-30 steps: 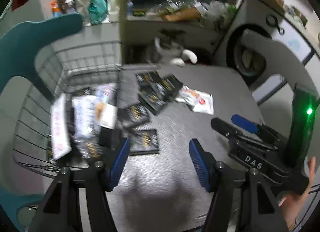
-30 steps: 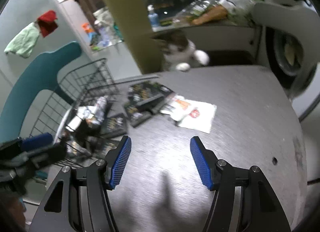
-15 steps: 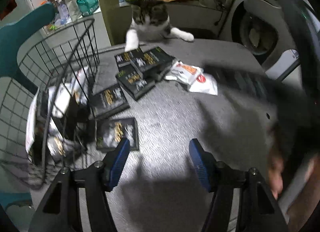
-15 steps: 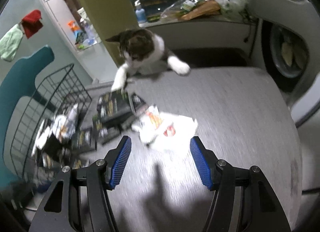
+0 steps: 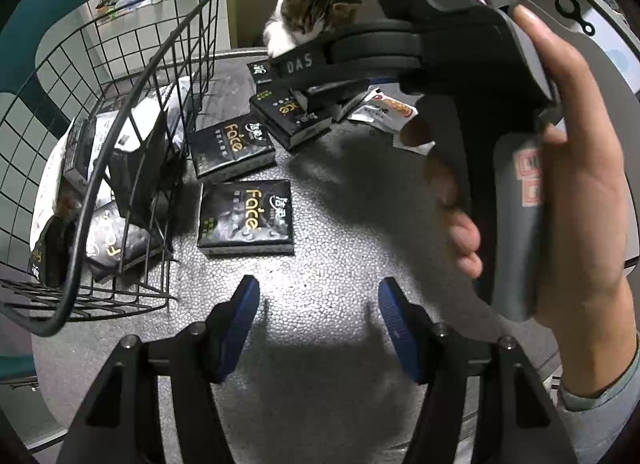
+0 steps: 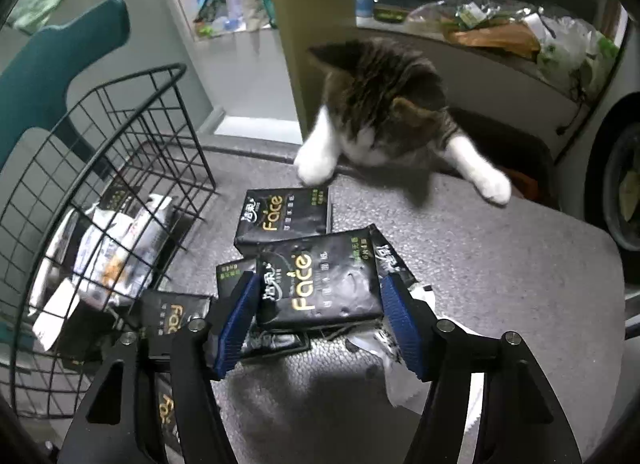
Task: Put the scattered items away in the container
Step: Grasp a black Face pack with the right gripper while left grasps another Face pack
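Straddling the topmost black plastic-wrapped tissue pack printed "Face" (image 6: 320, 284), the right gripper (image 6: 318, 322) has its blue ribbed pads either side of the pack's short ends, apparently so that closing would pinch it across its width. The jaws stand parted about the pack's width; whether the pads already touch the wrapper I cannot tell, and nothing is lifted yet. That pack lies on a loose heap of similar packs on the grey textured tabletop (image 6: 500, 264), just beside the black wire basket (image 6: 120, 144), which already holds packs and white sachets. A tabby-and-white cat (image 6: 384, 116) leans over the table's far edge, one paw beside the farthest pack, so the heap may get nudged. The left gripper (image 5: 316, 320) hangs spread wide and empty over bare tabletop, near a single black pack (image 5: 246, 220) lying flat beside the basket, probably its next target. A white sachet (image 5: 384, 112) lies beyond the heap.
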`<state>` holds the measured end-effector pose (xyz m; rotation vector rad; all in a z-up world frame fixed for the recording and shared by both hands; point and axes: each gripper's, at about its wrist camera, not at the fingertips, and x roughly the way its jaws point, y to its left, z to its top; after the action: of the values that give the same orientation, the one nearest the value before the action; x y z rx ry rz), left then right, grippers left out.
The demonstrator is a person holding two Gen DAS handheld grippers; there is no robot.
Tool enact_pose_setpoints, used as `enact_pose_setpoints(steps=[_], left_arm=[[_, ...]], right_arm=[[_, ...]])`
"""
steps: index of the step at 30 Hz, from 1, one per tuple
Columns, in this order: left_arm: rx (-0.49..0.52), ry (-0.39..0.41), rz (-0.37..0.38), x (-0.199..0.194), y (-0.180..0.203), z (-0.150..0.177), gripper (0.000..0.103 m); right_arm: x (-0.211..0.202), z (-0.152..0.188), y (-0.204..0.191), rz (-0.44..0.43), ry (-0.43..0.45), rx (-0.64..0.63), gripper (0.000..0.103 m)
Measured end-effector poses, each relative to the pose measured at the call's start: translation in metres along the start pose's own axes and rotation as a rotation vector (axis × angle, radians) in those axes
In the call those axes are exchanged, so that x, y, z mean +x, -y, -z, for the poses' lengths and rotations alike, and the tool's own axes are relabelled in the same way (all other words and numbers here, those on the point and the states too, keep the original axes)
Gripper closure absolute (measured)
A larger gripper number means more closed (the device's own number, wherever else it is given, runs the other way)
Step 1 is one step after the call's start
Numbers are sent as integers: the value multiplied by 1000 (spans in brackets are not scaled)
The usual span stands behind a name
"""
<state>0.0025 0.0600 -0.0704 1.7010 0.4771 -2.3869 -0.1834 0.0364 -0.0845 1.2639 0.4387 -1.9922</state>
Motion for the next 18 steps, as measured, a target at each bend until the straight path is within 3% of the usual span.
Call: enact_pose_setpoints(steps=[5,10,18], left_arm=[[-9,-11,12,3,0,-2,36],[4,3,19,3,12,-14,36],[18,75,0,11,34,-81,36]], right_arm=[[0,0,9,-22,-7,36,45],[-30,18,37,-29,23,118,49],[-90,82,108,68,77,292,49]])
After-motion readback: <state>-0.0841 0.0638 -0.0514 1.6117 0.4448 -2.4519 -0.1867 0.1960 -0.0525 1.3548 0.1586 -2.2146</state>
